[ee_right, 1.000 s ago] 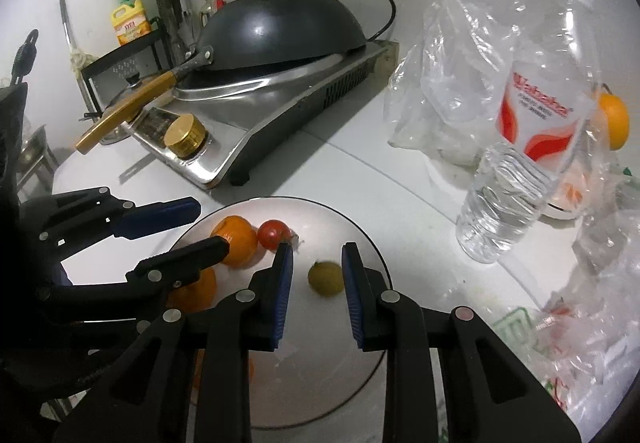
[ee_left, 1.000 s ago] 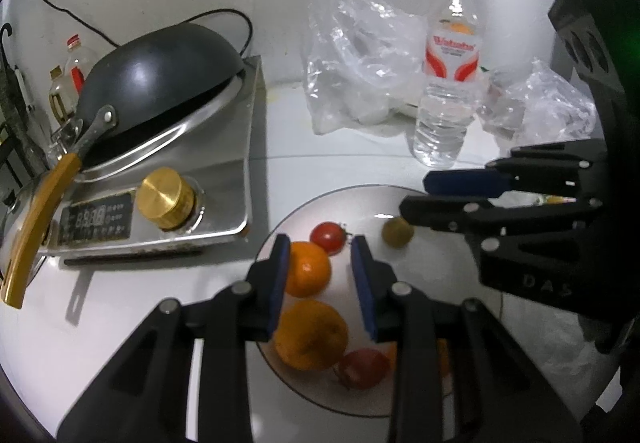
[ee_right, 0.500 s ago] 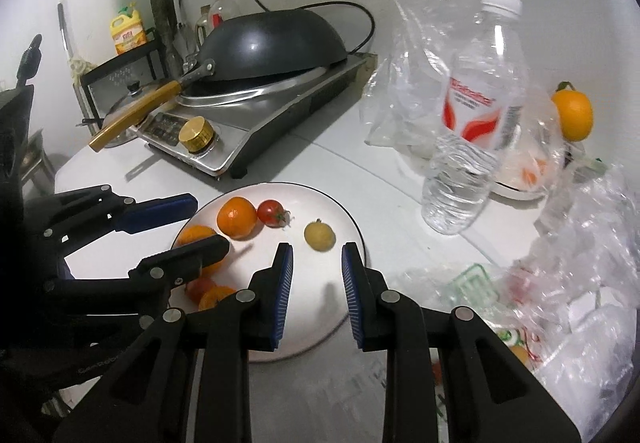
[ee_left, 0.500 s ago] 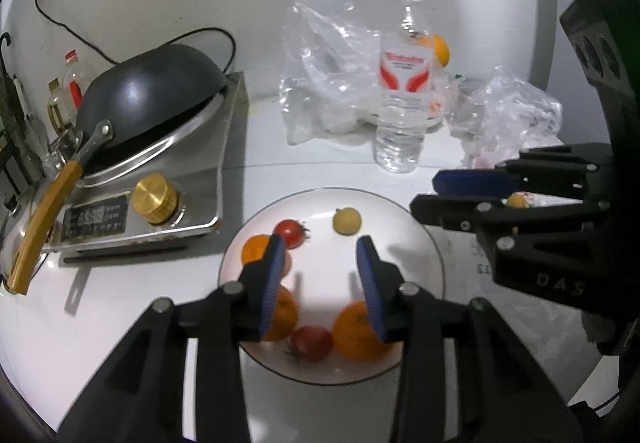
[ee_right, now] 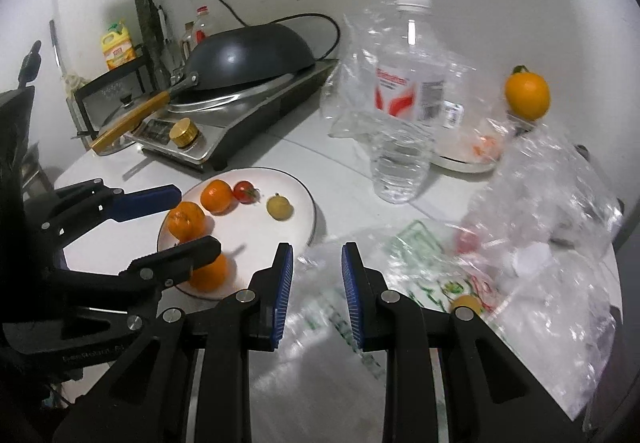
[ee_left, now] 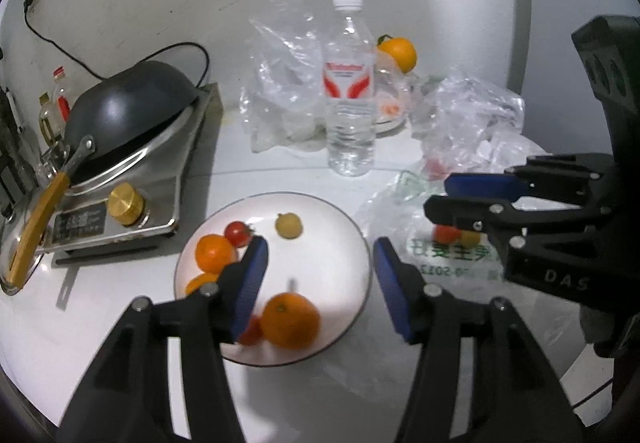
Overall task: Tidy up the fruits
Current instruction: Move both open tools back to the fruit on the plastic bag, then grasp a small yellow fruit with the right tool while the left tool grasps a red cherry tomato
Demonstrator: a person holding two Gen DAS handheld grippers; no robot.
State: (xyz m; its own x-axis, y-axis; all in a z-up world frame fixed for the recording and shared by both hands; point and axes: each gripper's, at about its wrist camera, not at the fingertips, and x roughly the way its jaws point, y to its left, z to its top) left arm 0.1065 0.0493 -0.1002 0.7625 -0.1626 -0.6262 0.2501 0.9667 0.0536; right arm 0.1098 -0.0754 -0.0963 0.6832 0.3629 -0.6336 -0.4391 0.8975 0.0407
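A white plate (ee_left: 356, 243) holds three oranges, the nearest orange (ee_left: 290, 319) at its front, plus two red tomatoes and a small yellow-green fruit (ee_left: 288, 225). My left gripper (ee_left: 320, 255) hovers over the plate, its jaws opening with nothing between them. To the right, my right gripper (ee_right: 317, 255) is shut and empty above a printed plastic bag (ee_right: 420, 275) on the table. That bag holds a small yellow fruit (ee_right: 466, 301) and a red one (ee_right: 468, 243). In the right wrist view the plate (ee_right: 296, 211) lies to the left, with the left gripper (ee_right: 198, 217) above it.
A water bottle (ee_left: 350, 95) stands behind the plate among crumpled clear bags (ee_left: 472, 115). Another orange (ee_left: 396, 53) sits high on a bowl at the back. An induction cooker with a dark wok (ee_left: 128, 111) fills the left; oil bottles stand beyond it.
Both grippers have drawn back from the plate, so more of the table shows. The left jaws have spread apart. The right gripper has shifted right, over the plastic bags.
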